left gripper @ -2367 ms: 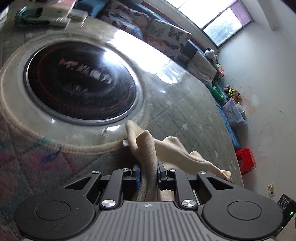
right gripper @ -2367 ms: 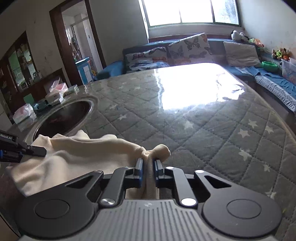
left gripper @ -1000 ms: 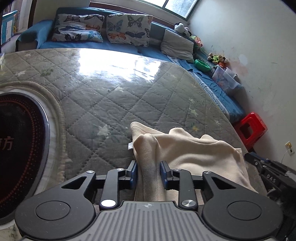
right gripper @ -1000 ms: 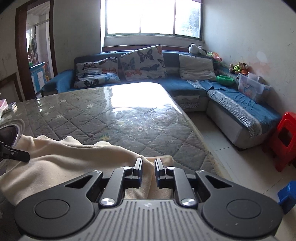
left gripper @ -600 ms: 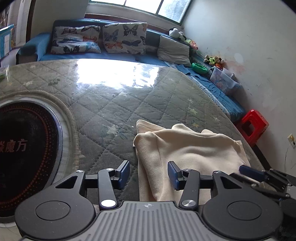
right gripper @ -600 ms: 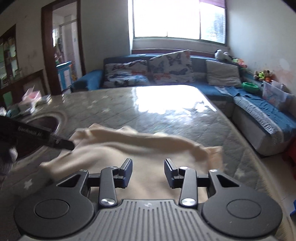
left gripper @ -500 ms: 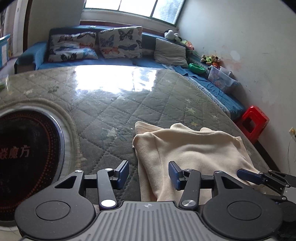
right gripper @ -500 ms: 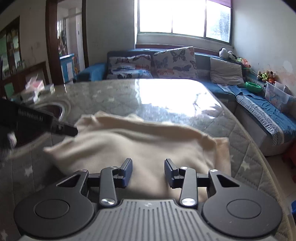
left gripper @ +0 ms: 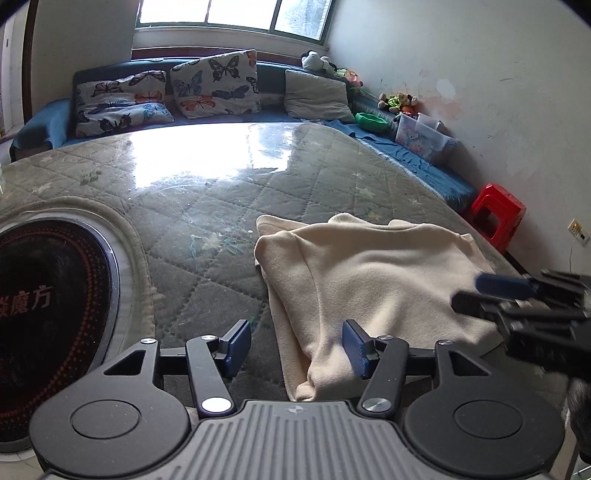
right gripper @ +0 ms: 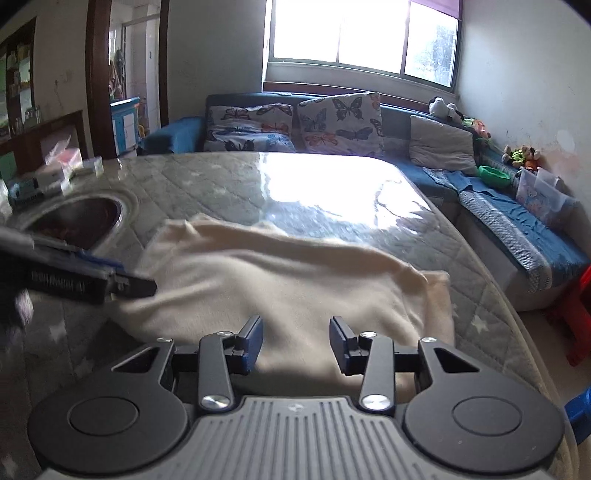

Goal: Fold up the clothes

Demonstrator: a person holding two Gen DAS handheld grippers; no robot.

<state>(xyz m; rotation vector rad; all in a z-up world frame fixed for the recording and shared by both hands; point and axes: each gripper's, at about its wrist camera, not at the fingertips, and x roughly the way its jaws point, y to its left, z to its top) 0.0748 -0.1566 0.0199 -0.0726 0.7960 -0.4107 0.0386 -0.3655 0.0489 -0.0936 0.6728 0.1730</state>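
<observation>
On the near right of the quilted grey counter [left gripper: 229, 206], both hand-held grippers, left [left gripper: 297, 347] and right [right gripper: 296, 343], now spread, have let go of the doubled-over cream fleece garment [left gripper: 369, 273], so that fold looks laid.

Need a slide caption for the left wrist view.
Open left tongs over a folded cream garment on the quilted table.

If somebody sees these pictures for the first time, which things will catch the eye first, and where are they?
First comes the cream cloth, lying folded on the quilted table just ahead of both open grippers, the left gripper and the right gripper. Next is the dark round hob set into the table at the left. Behind the table, butterfly cushions line a blue sofa under a bright window.
</observation>
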